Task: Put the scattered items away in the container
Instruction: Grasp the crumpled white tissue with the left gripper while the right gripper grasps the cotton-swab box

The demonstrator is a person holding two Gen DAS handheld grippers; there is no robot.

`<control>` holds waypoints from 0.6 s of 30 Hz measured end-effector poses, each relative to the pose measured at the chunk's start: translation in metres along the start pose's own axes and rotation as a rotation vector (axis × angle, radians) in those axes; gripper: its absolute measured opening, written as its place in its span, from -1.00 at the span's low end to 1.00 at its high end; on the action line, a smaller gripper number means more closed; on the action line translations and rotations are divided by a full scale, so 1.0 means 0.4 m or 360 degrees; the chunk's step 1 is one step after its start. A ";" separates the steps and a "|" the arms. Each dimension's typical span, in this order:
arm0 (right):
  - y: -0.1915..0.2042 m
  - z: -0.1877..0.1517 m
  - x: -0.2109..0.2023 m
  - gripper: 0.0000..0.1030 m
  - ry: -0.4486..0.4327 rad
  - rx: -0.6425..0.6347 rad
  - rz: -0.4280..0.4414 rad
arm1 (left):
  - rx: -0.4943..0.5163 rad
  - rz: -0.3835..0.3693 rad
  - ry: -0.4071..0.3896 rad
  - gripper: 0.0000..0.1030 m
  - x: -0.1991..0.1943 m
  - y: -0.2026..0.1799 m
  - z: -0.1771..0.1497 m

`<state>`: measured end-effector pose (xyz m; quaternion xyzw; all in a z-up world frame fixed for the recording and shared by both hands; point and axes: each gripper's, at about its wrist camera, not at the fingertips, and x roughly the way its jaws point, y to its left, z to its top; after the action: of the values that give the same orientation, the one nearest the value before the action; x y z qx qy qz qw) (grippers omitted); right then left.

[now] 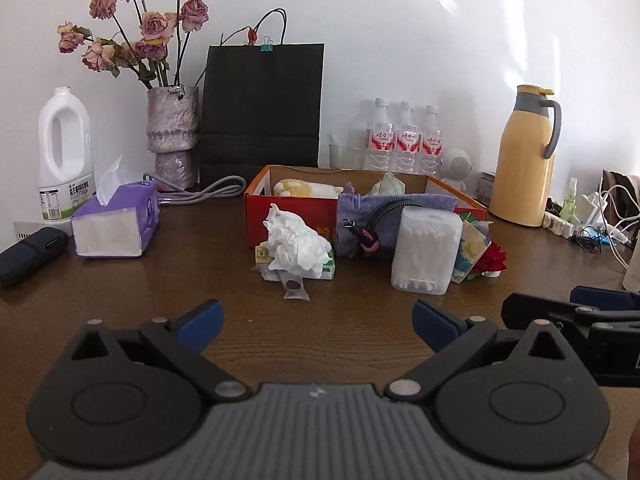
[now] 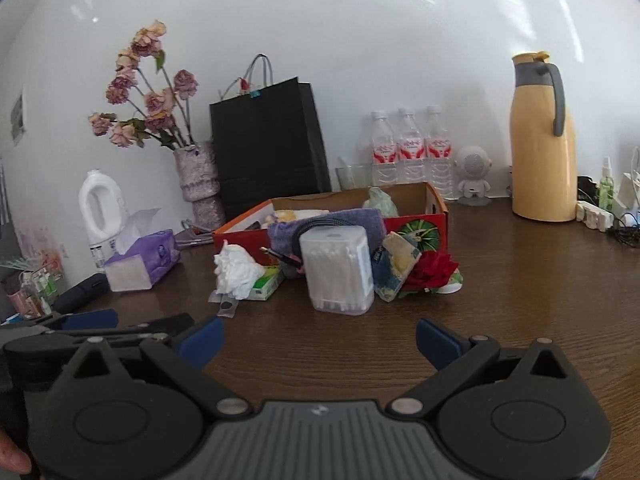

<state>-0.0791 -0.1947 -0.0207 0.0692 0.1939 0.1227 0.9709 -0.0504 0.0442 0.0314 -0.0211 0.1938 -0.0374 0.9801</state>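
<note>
An orange cardboard box stands mid-table with a plush toy and a green wad inside. In front of it lie crumpled white tissue, a green packet, a small wrapper, a purple cloth with a black cable, a clear cotton-swab box, a floral packet and a red rose. My left gripper is open and empty, short of the tissue. My right gripper is open and empty, short of the swab box.
Along the wall stand a white jug, a vase of dried roses, a black paper bag, water bottles and a yellow thermos. A purple tissue box sits left. Chargers and cables lie right.
</note>
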 end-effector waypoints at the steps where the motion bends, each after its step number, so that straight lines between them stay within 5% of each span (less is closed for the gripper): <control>1: -0.004 0.001 0.005 1.00 -0.0032 0.0000 -0.0017 | 0.0002 -0.0017 -0.0004 1.00 0.017 0.009 0.016; 6: -0.034 0.048 0.051 1.00 -0.0067 -0.0036 0.0082 | 0.0073 -0.0122 0.0028 0.98 0.170 0.040 0.109; 10: -0.036 0.107 0.149 0.90 0.0016 -0.0114 0.0060 | -0.0071 -0.0209 0.0194 0.83 0.334 0.063 0.143; 14: -0.007 0.133 0.244 0.88 0.0058 -0.0182 0.0024 | -0.0177 -0.0139 0.0330 -0.14 0.409 0.094 0.130; 16: 0.015 0.137 0.289 0.87 0.0091 -0.0149 -0.0020 | -0.0228 -0.0176 0.0291 -0.23 0.396 0.112 0.124; 17: 0.027 0.135 0.307 0.87 0.0100 -0.0116 -0.0033 | -0.0225 -0.0205 0.0251 -0.53 0.384 0.116 0.123; 18: 0.039 0.129 0.324 0.87 0.0108 -0.0082 -0.0067 | -0.0211 -0.0226 0.0218 -0.58 0.371 0.117 0.125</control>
<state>0.0539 -0.1501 -0.0173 0.0359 0.2250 0.1096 0.9675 0.1086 0.0801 0.0188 -0.0969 0.2602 -0.0952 0.9560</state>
